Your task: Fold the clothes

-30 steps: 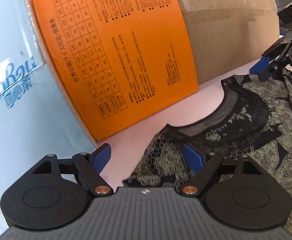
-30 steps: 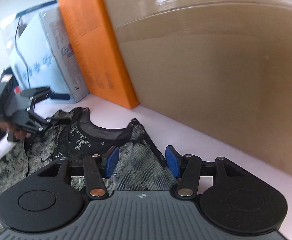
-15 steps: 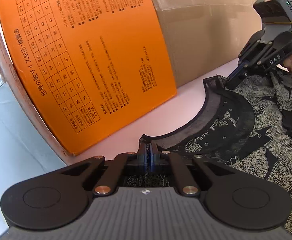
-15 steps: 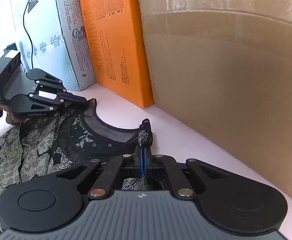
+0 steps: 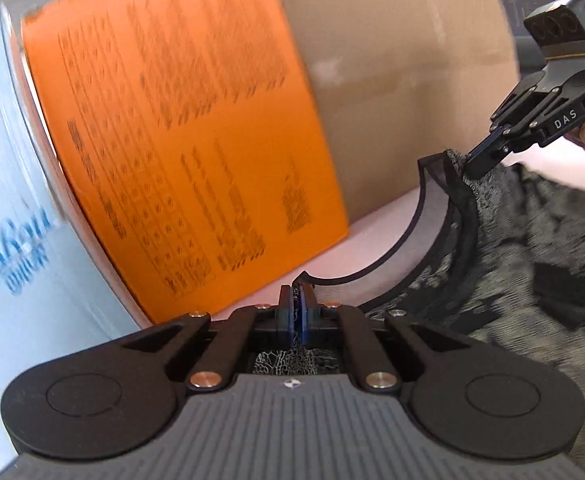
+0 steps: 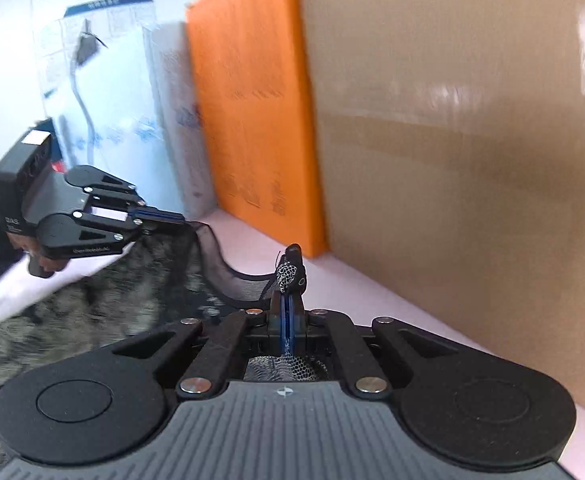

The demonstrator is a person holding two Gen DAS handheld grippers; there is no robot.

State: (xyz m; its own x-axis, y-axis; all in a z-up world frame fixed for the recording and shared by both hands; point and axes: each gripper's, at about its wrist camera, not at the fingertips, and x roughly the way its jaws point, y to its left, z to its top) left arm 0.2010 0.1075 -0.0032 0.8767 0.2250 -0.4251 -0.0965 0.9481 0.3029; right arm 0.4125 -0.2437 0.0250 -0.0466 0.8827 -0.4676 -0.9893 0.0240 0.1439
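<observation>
Two grippers, one lace garment (image 5: 532,264) stretched between them above the pink tabletop (image 5: 376,236).
I see my left gripper (image 5: 299,304) clamped on one shoulder corner, my right gripper (image 6: 287,312) pinching the other; neckline sags between.

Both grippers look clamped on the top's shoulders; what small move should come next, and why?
Probably raise both together and carry the shoulders toward the hem. The left gripper and right gripper each pinch a corner of the lace top beside the neckline, which hangs between them off the pink table; the rest lies flat.
</observation>
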